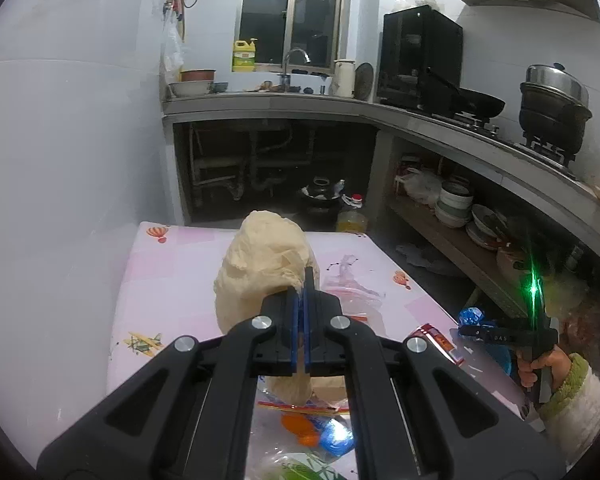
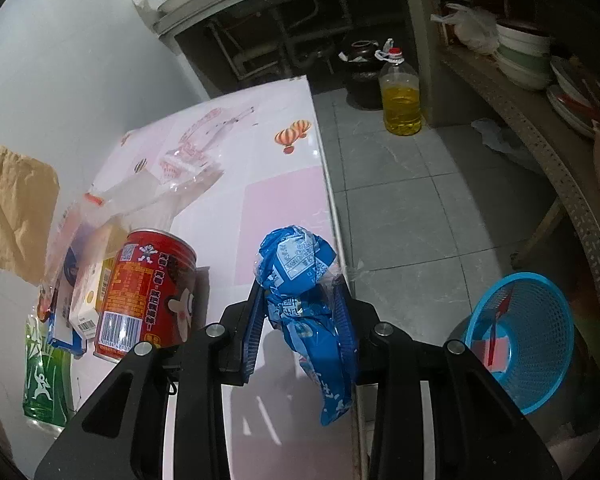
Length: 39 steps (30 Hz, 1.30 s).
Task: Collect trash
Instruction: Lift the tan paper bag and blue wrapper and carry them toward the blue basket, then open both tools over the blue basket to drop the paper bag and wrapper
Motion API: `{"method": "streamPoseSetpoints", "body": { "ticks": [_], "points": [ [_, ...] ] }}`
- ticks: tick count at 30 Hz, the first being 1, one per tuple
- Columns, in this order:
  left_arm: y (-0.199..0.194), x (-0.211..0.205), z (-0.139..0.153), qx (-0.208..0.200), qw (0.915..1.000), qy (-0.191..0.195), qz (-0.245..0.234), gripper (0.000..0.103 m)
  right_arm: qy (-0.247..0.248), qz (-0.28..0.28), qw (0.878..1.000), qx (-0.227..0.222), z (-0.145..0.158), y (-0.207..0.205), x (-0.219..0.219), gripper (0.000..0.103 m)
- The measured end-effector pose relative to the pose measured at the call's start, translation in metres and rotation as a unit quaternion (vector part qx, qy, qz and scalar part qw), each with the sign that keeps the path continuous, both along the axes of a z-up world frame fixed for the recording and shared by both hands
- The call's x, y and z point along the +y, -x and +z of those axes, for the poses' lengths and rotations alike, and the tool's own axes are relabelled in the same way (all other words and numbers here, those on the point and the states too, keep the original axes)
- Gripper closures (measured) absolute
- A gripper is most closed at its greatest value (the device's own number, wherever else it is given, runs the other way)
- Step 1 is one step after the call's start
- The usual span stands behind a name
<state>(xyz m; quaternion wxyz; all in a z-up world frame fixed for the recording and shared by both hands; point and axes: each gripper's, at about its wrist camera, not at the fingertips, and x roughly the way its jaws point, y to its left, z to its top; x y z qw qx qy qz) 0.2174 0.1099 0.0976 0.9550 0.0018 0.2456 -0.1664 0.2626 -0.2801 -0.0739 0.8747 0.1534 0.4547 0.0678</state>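
My left gripper [image 1: 302, 296] is shut on a pinch of a crumpled beige bag [image 1: 260, 264], which hangs above the pink patterned table [image 1: 168, 280]. The same beige bag [image 2: 12, 208] shows at the left edge of the right wrist view. My right gripper [image 2: 300, 304] is shut on a crumpled blue wrapper [image 2: 296, 264] near the table's right edge [image 2: 328, 184]. In the left wrist view a hand holds that right gripper [image 1: 476, 326] with the blue wrapper [image 1: 471, 315] at its tip. A red drink can [image 2: 148, 292] stands just left of the right gripper.
Clear plastic wrappers [image 2: 172, 176], a small white and yellow box [image 2: 86, 300] and a green packet [image 2: 46, 384] lie on the table. A blue mesh basket [image 2: 520, 340] stands on the floor at the right. A bottle of yellow oil [image 2: 400, 96] stands by the counter.
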Motion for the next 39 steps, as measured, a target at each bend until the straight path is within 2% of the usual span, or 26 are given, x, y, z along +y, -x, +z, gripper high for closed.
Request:
{"method": "streamPoseSetpoints", "body": {
  "ticks": [8, 13, 19, 25, 31, 34, 39],
  "points": [
    [0.003, -0.025, 0.003, 0.0, 0.9993, 0.002, -0.038, 0.103, -0.006, -0.016, 1.0, -0.013, 0.008, 0.014, -0.012, 0.07],
    [0.001, -0.071, 0.008, -0.001, 0.9958, -0.006, -0.092, 0.103, -0.009, -0.039, 0.999, -0.025, 0.013, 0.033, -0.03, 0.07],
    [-0.003, -0.148, 0.007, 0.011, 0.9856, -0.017, -0.168, 0.103, -0.02, -0.104, 0.994, -0.032, 0.012, 0.073, -0.076, 0.07],
    [-0.01, -0.254, -0.014, 0.05, 0.9616, -0.029, -0.268, 0.103, -0.034, -0.192, 0.981, -0.01, -0.01, 0.121, -0.132, 0.07],
    [-0.014, -0.351, -0.042, 0.097, 0.9362, -0.043, -0.335, 0.103, -0.061, -0.273, 0.96, 0.011, -0.042, 0.162, -0.184, 0.07],
    [-0.016, -0.402, -0.065, 0.129, 0.9222, -0.056, -0.36, 0.103, -0.078, -0.301, 0.95, 0.022, -0.063, 0.171, -0.202, 0.07],
    [-0.032, -0.483, -0.128, 0.223, 0.8952, -0.067, -0.38, 0.103, -0.102, -0.332, 0.937, 0.045, -0.104, 0.167, -0.225, 0.07]
  ]
}}
